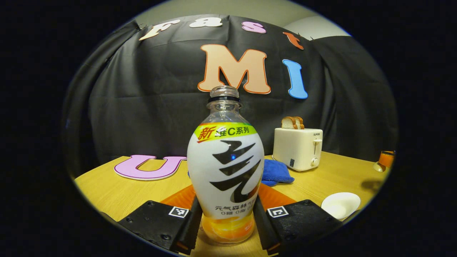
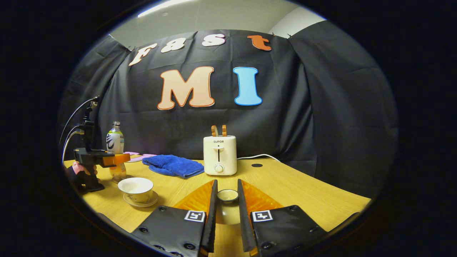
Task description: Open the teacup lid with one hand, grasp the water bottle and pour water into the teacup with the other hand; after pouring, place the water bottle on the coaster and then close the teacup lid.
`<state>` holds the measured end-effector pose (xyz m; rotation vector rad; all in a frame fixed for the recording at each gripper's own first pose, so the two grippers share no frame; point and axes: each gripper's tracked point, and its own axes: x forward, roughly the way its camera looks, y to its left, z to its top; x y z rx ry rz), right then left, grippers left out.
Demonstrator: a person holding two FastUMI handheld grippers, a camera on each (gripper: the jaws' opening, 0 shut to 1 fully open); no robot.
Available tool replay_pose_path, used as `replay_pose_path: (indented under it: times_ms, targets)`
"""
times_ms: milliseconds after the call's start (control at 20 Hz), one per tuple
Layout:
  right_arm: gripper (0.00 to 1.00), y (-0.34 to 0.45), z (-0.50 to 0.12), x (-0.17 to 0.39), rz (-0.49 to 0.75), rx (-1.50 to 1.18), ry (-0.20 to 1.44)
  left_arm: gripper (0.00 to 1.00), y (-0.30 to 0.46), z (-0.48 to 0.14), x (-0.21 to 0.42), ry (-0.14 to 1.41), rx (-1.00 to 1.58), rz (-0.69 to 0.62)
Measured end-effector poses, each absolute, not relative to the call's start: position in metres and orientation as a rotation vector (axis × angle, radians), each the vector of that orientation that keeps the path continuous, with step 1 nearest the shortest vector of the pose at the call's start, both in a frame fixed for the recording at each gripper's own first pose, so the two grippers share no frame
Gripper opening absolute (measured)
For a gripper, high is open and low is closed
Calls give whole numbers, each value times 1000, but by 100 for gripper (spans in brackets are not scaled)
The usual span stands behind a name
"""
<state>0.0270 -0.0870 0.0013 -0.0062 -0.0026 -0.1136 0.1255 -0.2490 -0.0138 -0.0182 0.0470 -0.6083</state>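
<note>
My left gripper [image 1: 225, 217] fingers clamp the uncapped water bottle [image 1: 225, 167] upright; my right gripper [image 2: 227, 214] fingers pinch the teacup lid [image 2: 227, 195], open teacup [image 2: 136, 189] at nine o'clock on the desk [image 2: 303, 192].

The left tool [image 1: 225, 223] grips a capless clear plastic water bottle with a white label [image 1: 225, 171], upright over the wooden tabletop [image 1: 107, 192]. Behind stand a cream toaster holding bread [image 1: 298, 148] and a blue cloth [image 1: 276, 172].
</note>
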Motion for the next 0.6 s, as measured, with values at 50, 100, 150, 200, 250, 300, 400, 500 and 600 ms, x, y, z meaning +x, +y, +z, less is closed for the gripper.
replay_pose_path:
  times_ms: [50,100,150,200,250,300,400,500,600]
  targets:
    - [33,-87,2,27,-114,-6,-2,64,-250,-15,126,50,-12,-607]
    - [34,-87,2,27,-114,-6,-3,64,-250,-17,126,54,-6,-607]
    - [33,-87,2,27,-114,-6,-2,64,-250,-18,126,60,3,-606]
    - [33,-87,2,27,-114,-6,-3,64,-250,-19,126,65,11,-608]
    - [33,-87,2,27,-114,-6,-2,64,-252,-20,126,70,19,-610]
    - [33,-87,2,26,-114,-6,-2,64,-252,-21,127,78,27,-610]
    - [33,-87,2,26,-114,-6,-3,64,-246,-29,123,85,37,-610]
    - [33,-87,1,27,-114,-6,-3,64,-246,-28,123,85,39,-610]
    - [33,-87,1,26,-114,-6,-3,65,-246,-30,124,92,43,-608]
